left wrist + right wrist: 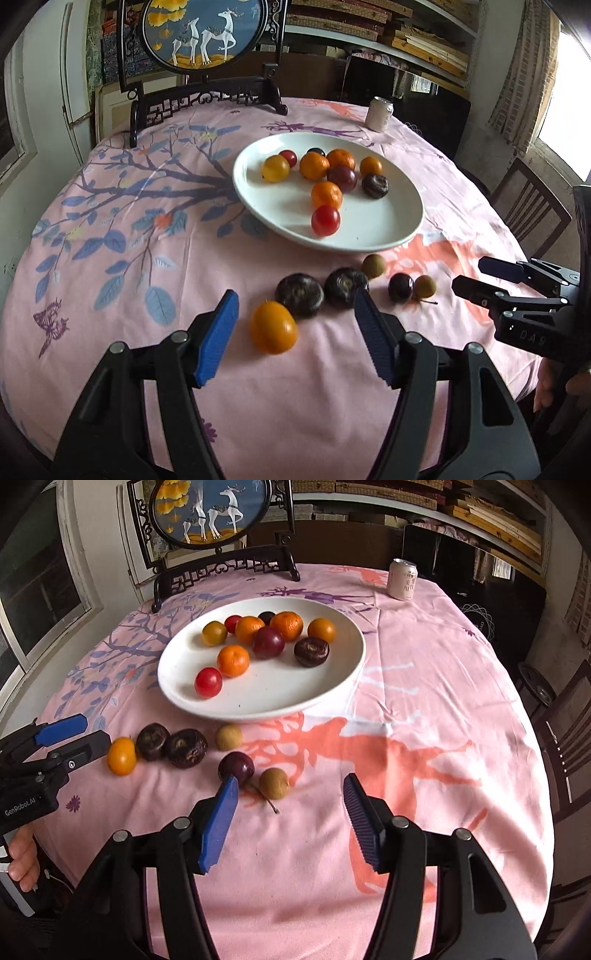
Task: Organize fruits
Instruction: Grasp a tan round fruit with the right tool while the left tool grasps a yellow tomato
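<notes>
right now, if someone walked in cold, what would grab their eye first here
The white plate mid-table, holding a cluster of orange, red and dark fruits. Next, the loose fruits on the pink tablecloth in front of it, such as the yellow-orange fruit before the open left gripper. Behind stands a round deer screen.

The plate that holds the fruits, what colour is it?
Plain white plate, clearest in the right wrist view.
</notes>
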